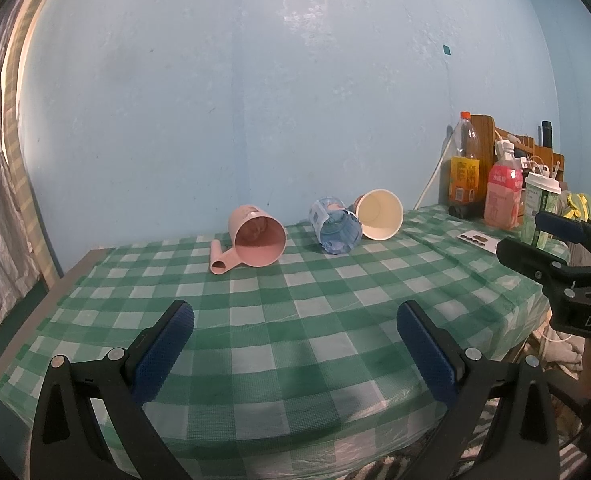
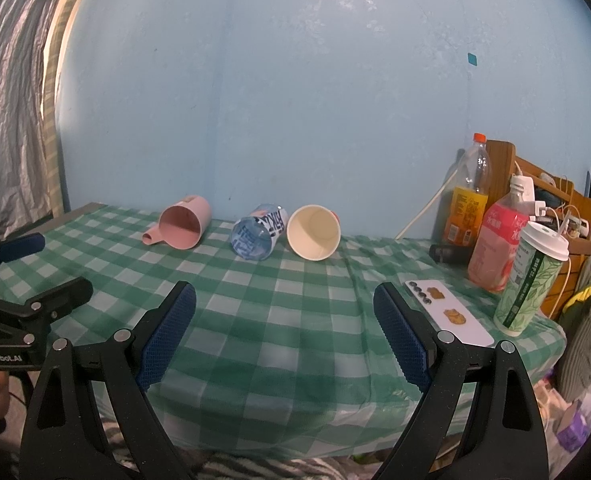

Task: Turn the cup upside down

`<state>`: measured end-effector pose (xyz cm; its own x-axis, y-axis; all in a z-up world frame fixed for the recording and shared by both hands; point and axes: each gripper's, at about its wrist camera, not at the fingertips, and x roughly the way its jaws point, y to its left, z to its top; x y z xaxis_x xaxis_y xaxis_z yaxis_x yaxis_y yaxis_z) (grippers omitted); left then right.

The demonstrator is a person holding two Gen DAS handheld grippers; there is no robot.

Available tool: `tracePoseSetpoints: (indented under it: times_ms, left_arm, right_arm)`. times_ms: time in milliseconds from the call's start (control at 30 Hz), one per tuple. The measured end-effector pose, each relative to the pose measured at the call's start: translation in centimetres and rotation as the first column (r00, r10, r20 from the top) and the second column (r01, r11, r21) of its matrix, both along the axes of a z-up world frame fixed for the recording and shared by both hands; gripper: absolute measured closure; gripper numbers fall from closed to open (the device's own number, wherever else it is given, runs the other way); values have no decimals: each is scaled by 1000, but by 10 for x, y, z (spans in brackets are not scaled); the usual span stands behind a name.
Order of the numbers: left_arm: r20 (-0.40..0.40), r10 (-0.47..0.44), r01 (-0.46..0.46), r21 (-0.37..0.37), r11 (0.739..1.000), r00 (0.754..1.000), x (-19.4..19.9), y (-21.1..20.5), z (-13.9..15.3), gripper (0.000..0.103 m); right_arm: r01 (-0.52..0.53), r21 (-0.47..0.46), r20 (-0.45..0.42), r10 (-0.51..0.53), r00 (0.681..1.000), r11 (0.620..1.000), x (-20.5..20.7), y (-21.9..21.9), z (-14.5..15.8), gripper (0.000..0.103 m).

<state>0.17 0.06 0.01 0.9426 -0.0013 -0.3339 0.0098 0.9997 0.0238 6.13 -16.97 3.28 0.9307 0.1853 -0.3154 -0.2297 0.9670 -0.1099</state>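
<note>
Left wrist view | left gripper [image 1: 295, 344] and right gripper [image 2: 285, 328] both spread wide, empty | three cups on their sides near wall [image 1: 255, 80]: pink [image 1: 255, 238], clear [image 1: 335, 230], paper [image 1: 378, 215] | none inverted; flipping not yet begun.

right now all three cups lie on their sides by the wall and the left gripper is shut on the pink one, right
Not quite: the left gripper is open and holds nothing, as the left wrist view shows. The pink cup, clear plastic cup and paper cup do lie on their sides by the wall.

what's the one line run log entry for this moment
stage: pre-grasp | left tool: open, empty | right tool: open, empty | pink cup, clear cup, paper cup: on sides, untouched
</note>
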Motion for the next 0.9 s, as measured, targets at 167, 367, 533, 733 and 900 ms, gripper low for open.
tracePoseSetpoints:
  times_ms: [167,367,533,733,900]
  left_arm:
    - [-4,0,0,4,1000,1000,1,0,-2,0]
    - [-5,0,0,6,1000,1000,1,0,-3,0]
    - [-10,-3,3,11,1000,1000,1,2,-3,0]
    - [-11,-1,1,10,1000,1000,2,2,-4,0]
    - [-13,-1,1,9,1000,1000,2,1,-5,0]
  right_arm:
    - [-1,-1,-2,1,1000,1000,1,2,0,13]
    - [-2,-3,-3,2,1000,1000,1,2,-2,13]
    - [-2,-2,-5,2,1000,1000,0,2,-1,13]
    - [-2,-5,-6,2,1000,1000,0,4,-3,13]
    - [-3,-6,-6,3,1000,1000,0,4,-3,13]
